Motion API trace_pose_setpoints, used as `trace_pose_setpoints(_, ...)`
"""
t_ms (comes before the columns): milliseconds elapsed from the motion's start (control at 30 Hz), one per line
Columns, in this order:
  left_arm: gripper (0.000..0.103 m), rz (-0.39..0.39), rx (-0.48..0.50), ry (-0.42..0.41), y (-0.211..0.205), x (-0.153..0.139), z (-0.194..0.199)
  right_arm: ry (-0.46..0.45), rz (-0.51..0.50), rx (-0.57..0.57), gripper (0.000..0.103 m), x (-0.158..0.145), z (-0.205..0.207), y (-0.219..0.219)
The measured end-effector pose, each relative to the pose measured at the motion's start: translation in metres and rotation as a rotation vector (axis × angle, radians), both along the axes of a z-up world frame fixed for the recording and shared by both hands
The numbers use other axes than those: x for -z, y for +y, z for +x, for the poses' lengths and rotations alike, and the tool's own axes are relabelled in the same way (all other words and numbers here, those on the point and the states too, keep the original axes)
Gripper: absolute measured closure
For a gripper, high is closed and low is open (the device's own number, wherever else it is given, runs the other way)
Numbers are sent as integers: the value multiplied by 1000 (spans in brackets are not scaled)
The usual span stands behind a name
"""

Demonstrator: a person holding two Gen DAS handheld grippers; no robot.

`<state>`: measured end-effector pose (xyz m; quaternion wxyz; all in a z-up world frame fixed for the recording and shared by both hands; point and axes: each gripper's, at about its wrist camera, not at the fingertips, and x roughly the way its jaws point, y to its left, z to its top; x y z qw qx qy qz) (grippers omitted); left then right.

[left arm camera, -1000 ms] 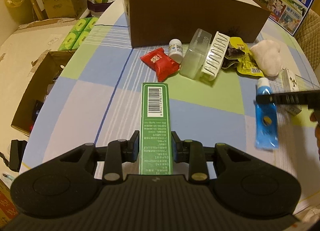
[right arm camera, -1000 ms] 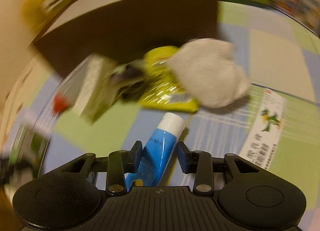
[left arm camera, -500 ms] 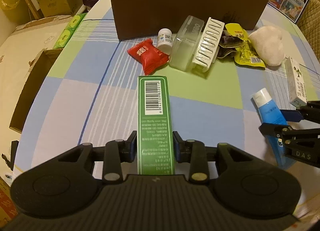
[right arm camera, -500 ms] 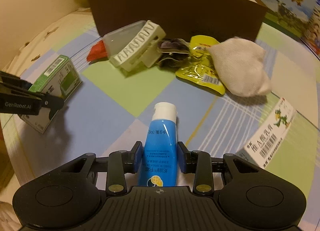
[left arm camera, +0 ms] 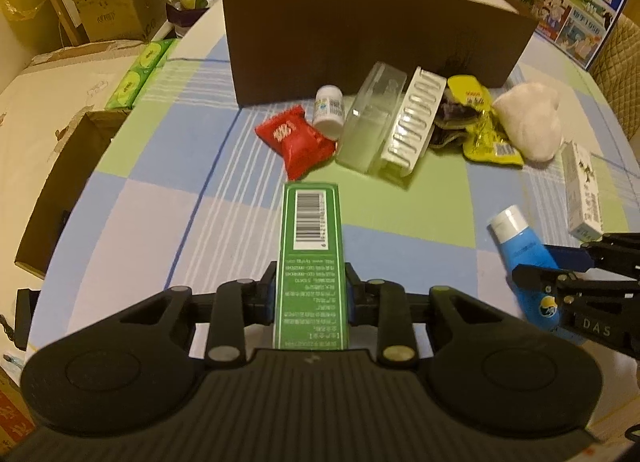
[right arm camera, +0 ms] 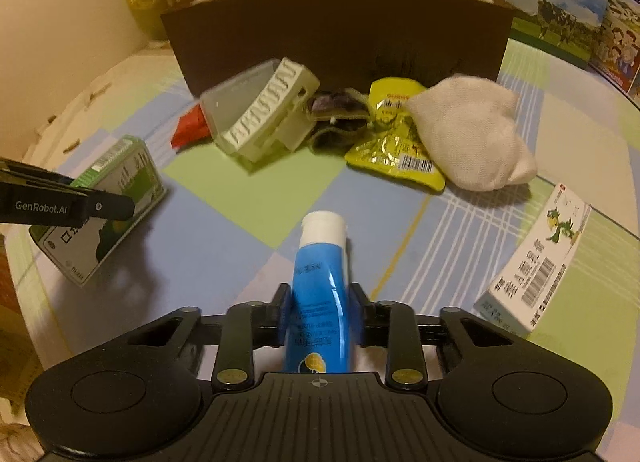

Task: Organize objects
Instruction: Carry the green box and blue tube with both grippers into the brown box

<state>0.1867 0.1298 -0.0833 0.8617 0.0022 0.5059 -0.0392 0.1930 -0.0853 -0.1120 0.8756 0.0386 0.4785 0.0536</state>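
The left hand-held gripper (left arm camera: 310,296) clamps a stiff, light green box (left arm camera: 311,250) near its end. The right hand-held gripper (right arm camera: 320,314) has just closed on a soft blue tube (right arm camera: 320,282), best gripped mid-body.

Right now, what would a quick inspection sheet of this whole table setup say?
Surface: checked tablecloth in blue, green and pale squares.
Job's things: green box in the left gripper; blue tube in the right gripper; large brown cardboard box open at the back.
Clutter: red packet, small white bottle, clear plastic case, white ribbed tray, yellow pouch, white cloth bundle, white carton.
Grippers: both shut on their items; the right has just closed.
Cables: nothing seen.
Surroundings: cardboard boxes stacked left, milk carton box behind.
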Motion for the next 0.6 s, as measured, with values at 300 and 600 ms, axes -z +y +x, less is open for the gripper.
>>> trace_pose_setpoints(300, 78, -24, 6, -60, 1, -26, 10, -9, 16, -12, 90, -9, 8, -8)
trace_pose_setpoints(600, 78, -58, 36, -140, -4, -61, 25, -99, 38, -4, 91, -47, 19, -12)
